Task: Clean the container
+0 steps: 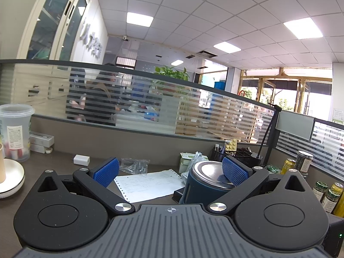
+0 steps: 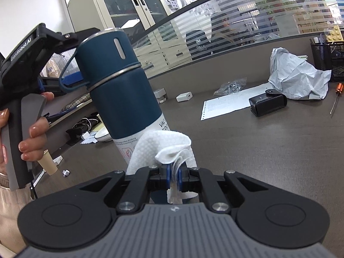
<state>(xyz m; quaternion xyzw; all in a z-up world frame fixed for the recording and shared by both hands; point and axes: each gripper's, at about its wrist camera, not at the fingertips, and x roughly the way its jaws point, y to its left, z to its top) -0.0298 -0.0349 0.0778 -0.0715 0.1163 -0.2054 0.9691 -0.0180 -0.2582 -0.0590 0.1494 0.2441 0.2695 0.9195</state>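
1. Container point(image 2: 124, 90), a dark blue vacuum flask with a steel ring under its cap and a white band low on its body, rises tilted at the left of the right wrist view. Its base is hidden, so whether it stands on the grey desk point(image 2: 258, 150) or hangs above it cannot be told.
2. Left tool point(image 1: 169, 169) has its blue pads spread wide. The container's silver top point(image 1: 206, 178) sits just behind the right-hand pad and is not clamped between the two. Whether the flask's carry loop is hooked on that finger cannot be told.
3. A person's hand point(image 2: 32, 137) grips the left tool's handle at the frame's left edge.
4. Right tool point(image 2: 173, 175) is closed tight on a folded white paper towel point(image 2: 159, 146), which lies against the container's lower white band.
5. A crumpled pale bag point(image 2: 296, 79) and a sheet of printer paper point(image 2: 228, 105) lie further back on the desk.
6. A black case point(image 2: 267, 105) rests on the sheet's right end.
7. A white adapter point(image 2: 184, 96) sits near the partition, and an orange-handled screwdriver point(image 2: 335, 99) lies at the far right.
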